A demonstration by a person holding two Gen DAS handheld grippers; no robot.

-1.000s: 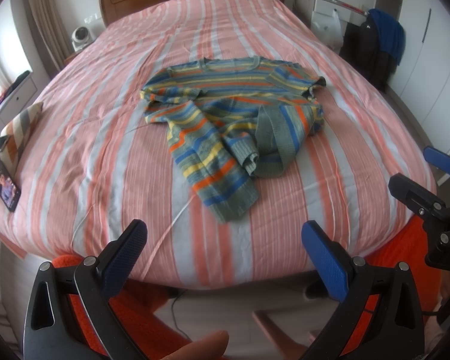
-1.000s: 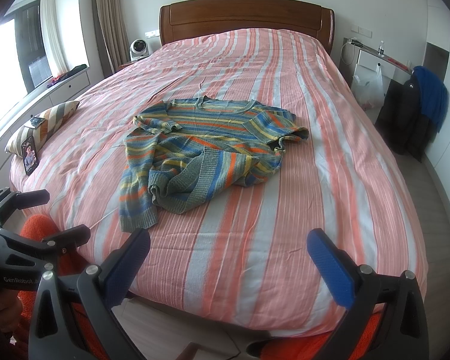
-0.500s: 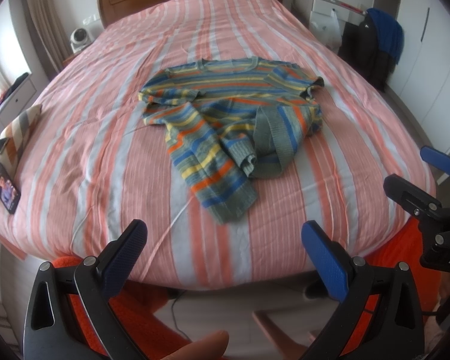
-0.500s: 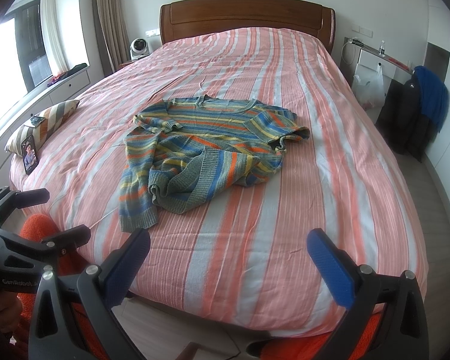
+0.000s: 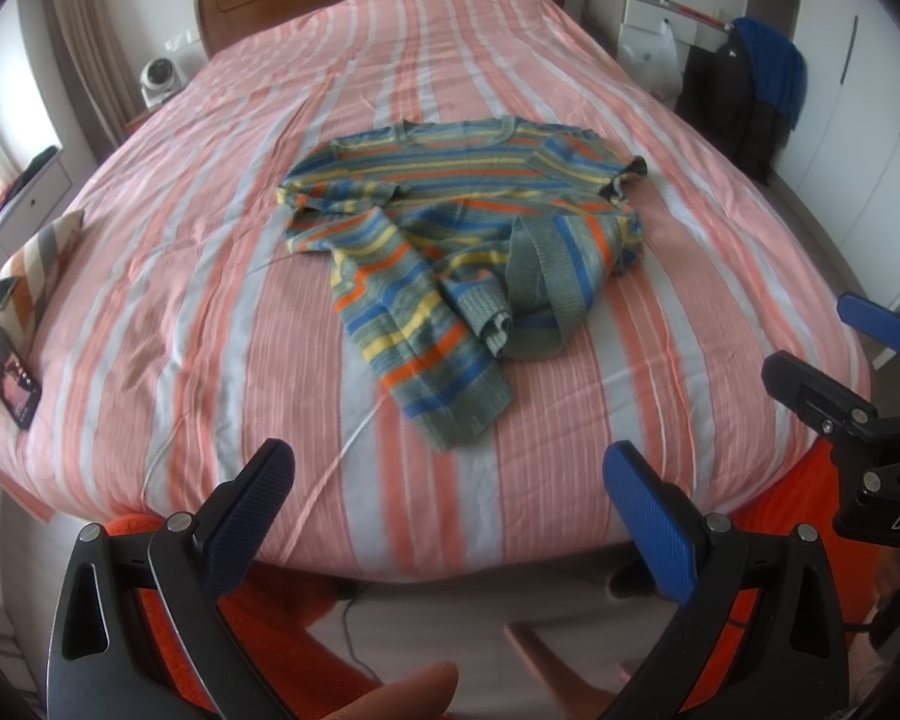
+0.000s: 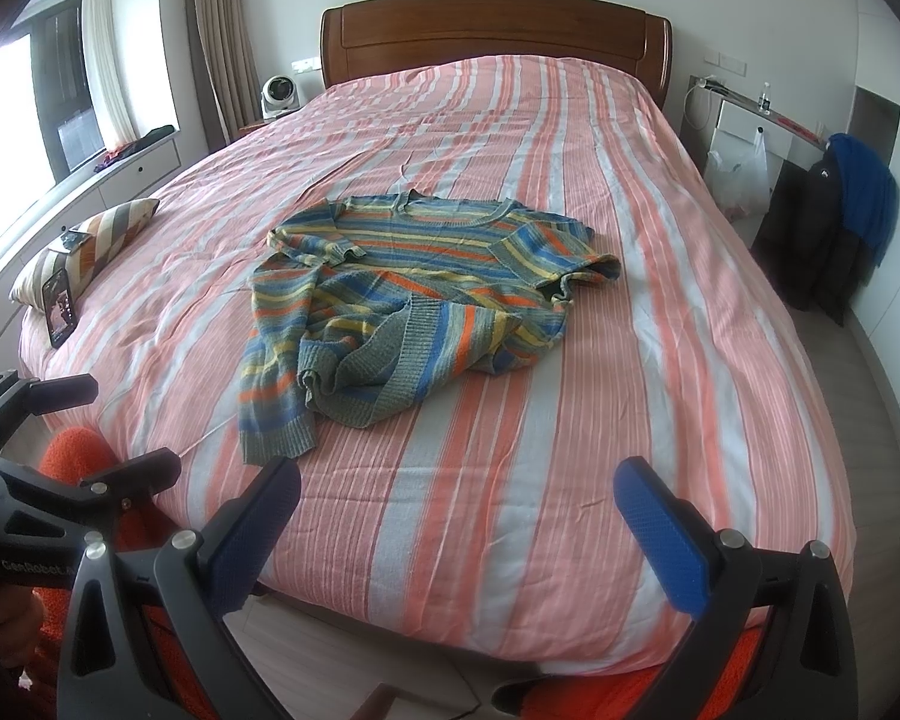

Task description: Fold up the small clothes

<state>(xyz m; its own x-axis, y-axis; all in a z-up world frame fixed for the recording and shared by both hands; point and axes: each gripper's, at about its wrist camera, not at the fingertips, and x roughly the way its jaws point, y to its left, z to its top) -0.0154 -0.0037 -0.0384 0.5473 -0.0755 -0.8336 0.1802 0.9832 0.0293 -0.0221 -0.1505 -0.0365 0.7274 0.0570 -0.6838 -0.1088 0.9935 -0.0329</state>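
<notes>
Striped in blue, orange, yellow and grey-green, the knitted sweater (image 5: pixel 462 234) lies near the middle of the bed (image 5: pixel 210 324), on the pink and white striped cover, with its neck toward the wooden headboard (image 6: pixel 492 39). It is not folded yet, as far as I can judge. The upper part with the neck lies rather flat, but the lower part is crumpled: one sleeve (image 6: pixel 273 402) runs down toward the foot of the bed, and the hem is turned up and bunched beside it in a loose heap. On the other side a short piece of sleeve is doubled over at the shoulder. So the work seems to be at its beginning, and nearly all of it is left: to spread the sweater flat, to bring the sleeves in, and then to fold the body. Both tools are well apart from the cloth, at the foot of the bed. The left gripper (image 5: pixel 450 516) has its blue pads spread wide and nothing between them; the right gripper (image 6: pixel 462 528) is the same, released and empty. Each one shows also at the edge of the other camera's view. A thin white cable (image 5: pixel 342 456) lies on the cover near the long sleeve, and it could be caught together with the cloth.
</notes>
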